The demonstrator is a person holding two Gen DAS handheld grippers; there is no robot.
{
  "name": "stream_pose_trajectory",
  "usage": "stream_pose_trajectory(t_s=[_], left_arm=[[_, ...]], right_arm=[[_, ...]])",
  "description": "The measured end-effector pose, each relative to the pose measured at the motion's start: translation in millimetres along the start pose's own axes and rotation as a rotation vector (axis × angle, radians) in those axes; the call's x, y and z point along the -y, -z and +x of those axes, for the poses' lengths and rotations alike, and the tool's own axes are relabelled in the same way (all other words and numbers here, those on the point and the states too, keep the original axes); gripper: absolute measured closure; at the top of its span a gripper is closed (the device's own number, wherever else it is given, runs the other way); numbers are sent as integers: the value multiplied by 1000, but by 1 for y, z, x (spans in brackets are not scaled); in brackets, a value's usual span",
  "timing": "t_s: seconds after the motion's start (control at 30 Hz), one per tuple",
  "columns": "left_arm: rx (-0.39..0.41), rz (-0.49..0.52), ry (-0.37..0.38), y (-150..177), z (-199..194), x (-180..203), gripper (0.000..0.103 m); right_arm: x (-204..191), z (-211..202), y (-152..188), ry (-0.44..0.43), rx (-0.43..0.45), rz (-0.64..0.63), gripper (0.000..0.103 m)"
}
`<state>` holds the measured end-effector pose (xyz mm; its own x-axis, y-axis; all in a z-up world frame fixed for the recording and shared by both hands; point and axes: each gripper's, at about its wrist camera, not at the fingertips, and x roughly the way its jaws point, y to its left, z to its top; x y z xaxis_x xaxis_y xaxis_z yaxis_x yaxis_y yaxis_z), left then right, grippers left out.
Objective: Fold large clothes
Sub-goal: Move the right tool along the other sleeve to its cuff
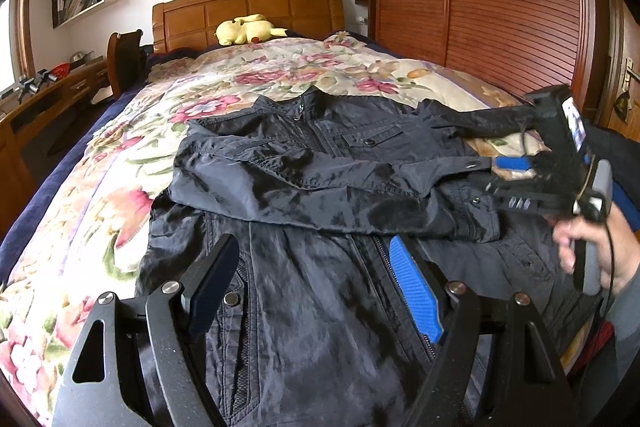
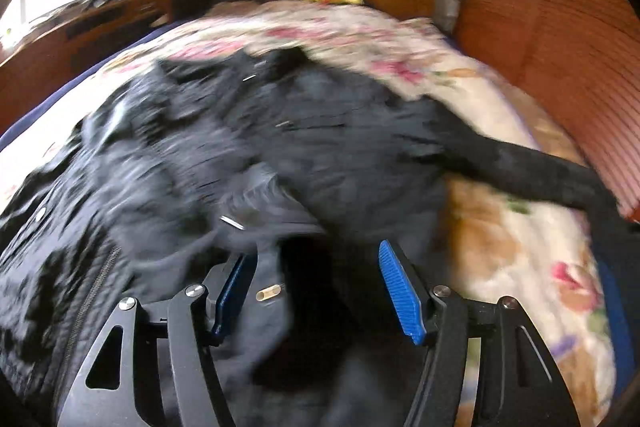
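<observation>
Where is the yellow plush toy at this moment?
In the left wrist view the yellow plush toy lies at the far end of the bed, against the wooden headboard, well beyond the dark jacket.

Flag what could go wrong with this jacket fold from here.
1. One sleeve is folded across the jacket loosely and could slide off if the cloth gets tugged.
2. The other sleeve trails toward the quilt's edge and may drag.
3. The right gripper has open jaws over rumpled cloth; a pinch might catch several layers.
</observation>
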<state>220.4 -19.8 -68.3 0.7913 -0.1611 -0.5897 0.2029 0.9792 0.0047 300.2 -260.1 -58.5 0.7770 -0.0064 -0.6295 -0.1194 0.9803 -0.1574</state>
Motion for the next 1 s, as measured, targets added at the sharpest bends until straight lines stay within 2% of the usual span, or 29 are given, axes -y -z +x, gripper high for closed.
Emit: stream_pose_trajectory(t_s=[0.13,0.43,0.67,1.0], left_arm=[[5,2,7,-1,-1,3,24],[13,14,24,-6,5,19,24],[18,29,46,-14,16,39,24],[12,13,62,-26,41,56,24]], right_arm=[[23,-23,-3,-45,39,68,38],[40,-59,11,-140,114,33,38],[93,-40,5,-59,59,-1,38],[171,4,-32,23,-16,72,38]])
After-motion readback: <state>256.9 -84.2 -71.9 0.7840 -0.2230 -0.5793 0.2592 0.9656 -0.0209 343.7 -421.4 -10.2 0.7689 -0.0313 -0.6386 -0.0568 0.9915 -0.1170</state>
